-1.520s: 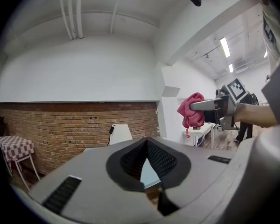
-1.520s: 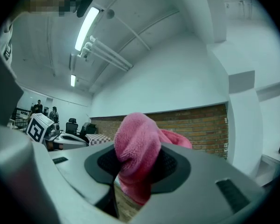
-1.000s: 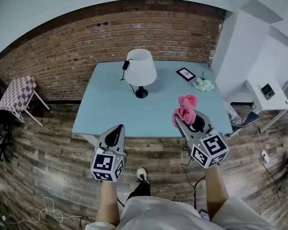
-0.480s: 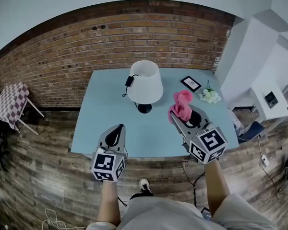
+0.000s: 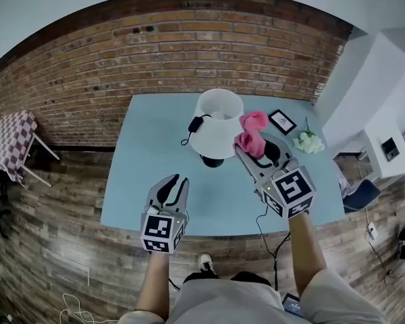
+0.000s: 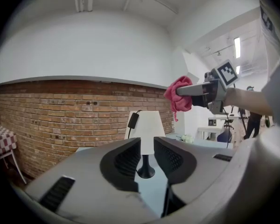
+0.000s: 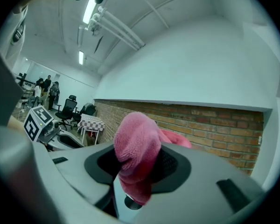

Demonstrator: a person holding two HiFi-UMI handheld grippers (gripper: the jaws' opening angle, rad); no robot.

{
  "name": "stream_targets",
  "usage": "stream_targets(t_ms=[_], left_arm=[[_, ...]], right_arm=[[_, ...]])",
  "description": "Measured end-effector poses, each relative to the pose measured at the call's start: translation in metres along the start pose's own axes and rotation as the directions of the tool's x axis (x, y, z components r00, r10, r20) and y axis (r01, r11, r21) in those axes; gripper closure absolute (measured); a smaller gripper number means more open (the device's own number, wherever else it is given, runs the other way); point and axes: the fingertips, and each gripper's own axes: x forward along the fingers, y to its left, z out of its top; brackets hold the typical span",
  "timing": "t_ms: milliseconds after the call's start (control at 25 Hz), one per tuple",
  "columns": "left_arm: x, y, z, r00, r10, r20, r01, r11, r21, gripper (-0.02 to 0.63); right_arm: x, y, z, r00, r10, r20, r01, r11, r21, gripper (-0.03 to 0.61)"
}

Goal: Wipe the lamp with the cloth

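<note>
A white-shaded lamp (image 5: 217,119) on a black base stands at the middle back of the light blue table (image 5: 138,181). My right gripper (image 5: 250,147) is shut on a pink cloth (image 5: 252,131), which hangs right beside the shade's right side; whether it touches is unclear. In the right gripper view the cloth (image 7: 136,150) bulges up between the jaws. My left gripper (image 5: 174,181) hovers over the table's front, short of the lamp. Its jaws have just been opening and hold nothing; the lamp (image 6: 148,126) shows through their narrow gap.
A black inline switch (image 5: 196,123) hangs on the lamp's cable at the shade's left. A small framed picture (image 5: 281,121) and white flowers (image 5: 309,142) lie at the table's back right. A brick wall runs behind. A checkered side table (image 5: 10,144) stands far left.
Both grippers have moved forward over the table toward the lamp. The cloth has come up beside the shade. The left jaws, shut before, now stand slightly apart.
</note>
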Motion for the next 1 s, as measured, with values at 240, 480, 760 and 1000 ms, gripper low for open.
stream_targets(t_ms=[240,480,760,1000], left_arm=[[0.049,-0.001,-0.050,0.996,-0.072,-0.048,0.074,0.997,0.027,0.448],[0.093,-0.007,-0.088,0.992,-0.100,-0.075,0.103,0.994,0.032,0.428],[0.114,0.003,-0.131,0.989,-0.089,-0.121,0.089,0.996,-0.008,0.428],[0.117,0.008,-0.155,0.983,-0.092,-0.160,0.091,0.996,-0.014,0.428]], right_arm=[[0.035,0.010,-0.015,0.999,0.030,-0.040,-0.035,0.991,-0.131,0.396],[0.064,0.025,-0.026,0.996,0.002,-0.089,-0.039,0.910,-0.412,0.393],[0.107,0.043,-0.065,0.974,-0.099,-0.205,-0.066,0.737,-0.672,0.391],[0.111,0.063,-0.099,0.963,-0.055,-0.265,-0.140,0.737,-0.661,0.391]])
